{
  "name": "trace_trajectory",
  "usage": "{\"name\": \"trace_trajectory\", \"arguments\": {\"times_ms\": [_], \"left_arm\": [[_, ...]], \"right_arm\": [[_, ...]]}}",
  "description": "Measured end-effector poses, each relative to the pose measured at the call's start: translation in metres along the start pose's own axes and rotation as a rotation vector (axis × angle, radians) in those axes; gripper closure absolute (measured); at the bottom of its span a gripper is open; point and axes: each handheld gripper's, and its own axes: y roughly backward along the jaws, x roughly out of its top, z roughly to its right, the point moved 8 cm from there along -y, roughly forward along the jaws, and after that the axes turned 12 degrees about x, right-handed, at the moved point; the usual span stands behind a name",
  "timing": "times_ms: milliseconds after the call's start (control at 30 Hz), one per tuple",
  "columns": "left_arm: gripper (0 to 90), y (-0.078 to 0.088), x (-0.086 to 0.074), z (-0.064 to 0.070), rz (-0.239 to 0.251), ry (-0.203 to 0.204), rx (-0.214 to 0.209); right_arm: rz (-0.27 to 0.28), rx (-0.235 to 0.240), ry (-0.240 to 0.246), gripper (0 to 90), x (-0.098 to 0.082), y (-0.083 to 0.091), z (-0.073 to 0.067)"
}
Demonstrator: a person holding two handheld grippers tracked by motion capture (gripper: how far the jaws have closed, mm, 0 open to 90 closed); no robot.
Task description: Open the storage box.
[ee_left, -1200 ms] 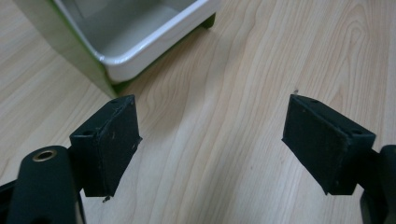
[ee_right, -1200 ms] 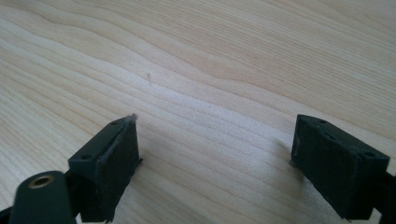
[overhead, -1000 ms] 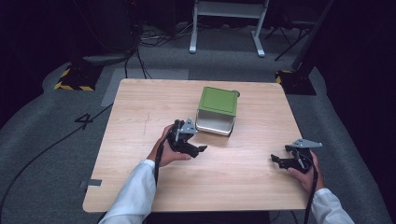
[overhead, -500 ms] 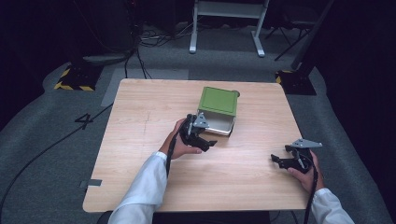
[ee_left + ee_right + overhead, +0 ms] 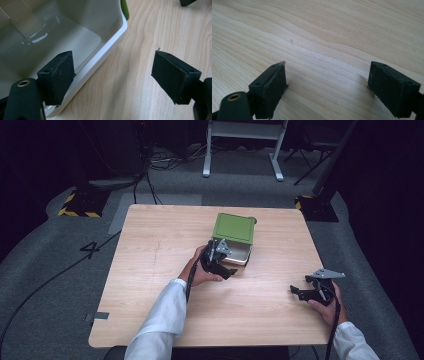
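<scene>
Right now my left gripper [image 5: 226, 264] is spread wide and holding nothing, one jaw hanging over the inside of the white container [image 5: 82, 37], the other out over the table [image 5: 165, 245], so the near wall runs between them. Its green lid [image 5: 234, 227] lies across the far part. Nothing blocks a pinch. Well apart, my right gripper [image 5: 302, 292] sits wide and empty on bare wood.
</scene>
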Motion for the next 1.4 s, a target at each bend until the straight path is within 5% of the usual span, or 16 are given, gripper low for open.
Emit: {"name": "trace_trajectory", "arguments": {"times_ms": [300,600,1400], "left_arm": [[26.3,-0.008,-0.001,-0.005,-0.006,0.017,0.015],[55.6,-0.007,-0.008,-0.008,-0.035,-0.009,0.000],[59.7,0.010,-0.018,0.004,-0.005,-0.044,-0.064]], "right_arm": [[0.000,0.000,-0.001,15.2,0.000,0.000,0.000],[0.000,0.000,0.000,15.2,0.000,0.000,0.000],[0.000,0.000,-0.001,15.2,0.000,0.000,0.000]]}}
